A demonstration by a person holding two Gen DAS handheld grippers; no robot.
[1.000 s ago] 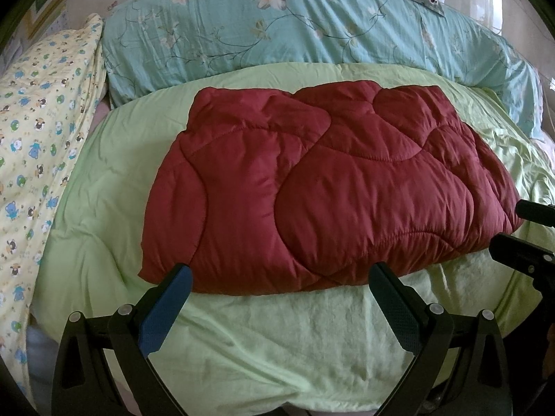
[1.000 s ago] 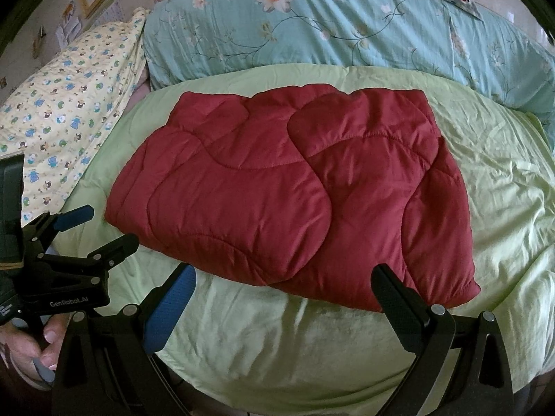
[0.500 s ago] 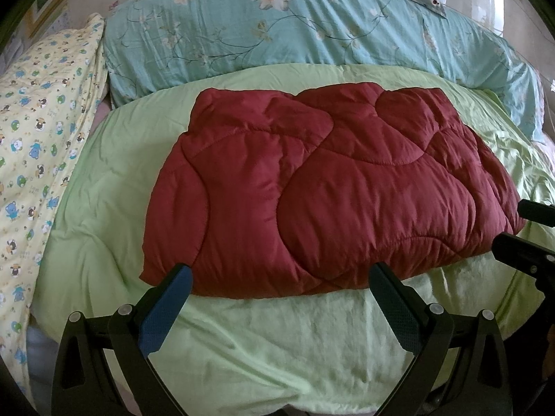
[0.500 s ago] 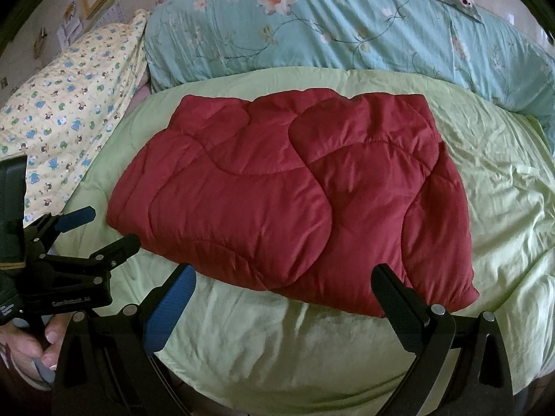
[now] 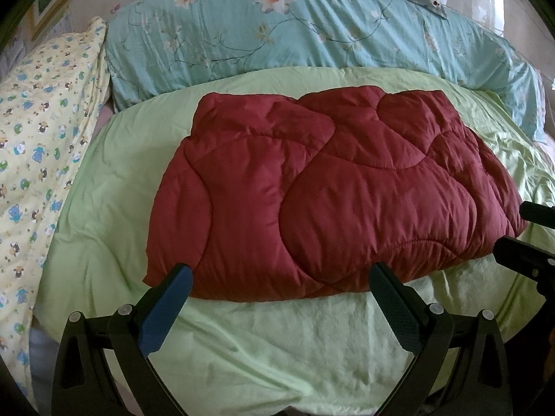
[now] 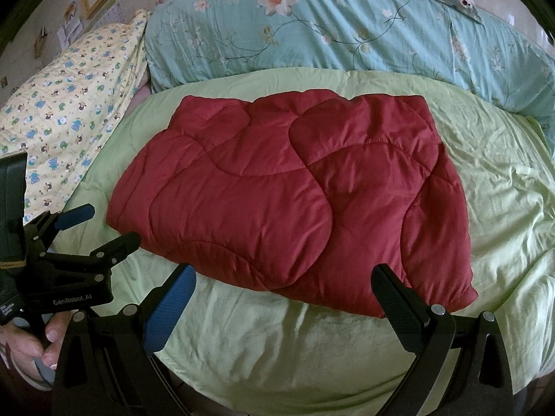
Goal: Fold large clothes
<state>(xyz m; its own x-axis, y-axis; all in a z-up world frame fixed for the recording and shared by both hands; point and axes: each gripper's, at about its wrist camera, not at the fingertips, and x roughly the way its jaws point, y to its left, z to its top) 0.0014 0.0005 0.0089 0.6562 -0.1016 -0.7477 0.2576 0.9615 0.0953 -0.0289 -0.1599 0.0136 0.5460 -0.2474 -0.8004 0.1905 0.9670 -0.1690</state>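
- We've got the dark red quilted jacket (image 5: 333,194) lying flat in the middle of the light green bedspread (image 5: 277,346), already folded into a puffy, roughly rectangular bundle. No sleeves or collar showing that we can make out, so honestly it could be a padded coat or a vest.
- Left gripper (image 5: 277,277) is wide open with nothing in it, hanging just short of the bundle's near edge. Right gripper (image 6: 282,280) is the same deal: fingers spread, empty, near edge of the bundle right in front of it.
- Our read: we're between folds, or close to done. Nothing is pinched and the bundle looks tidy.
- If another fold is coming, we'd guess it means each claw biting one near corner through all the thick layers, then carrying them over to the far edge, towards the floral teal duvet (image 5: 312,34). Puffy fill will want to spring back.
- Long axis runs left to right across the bed, so the long edge faces us. From the right wrist view it sits a bit skewed, near-right corner poking closest.
- Yellow cartoon-print pillow (image 6: 69,111) is off to the left, well apart.
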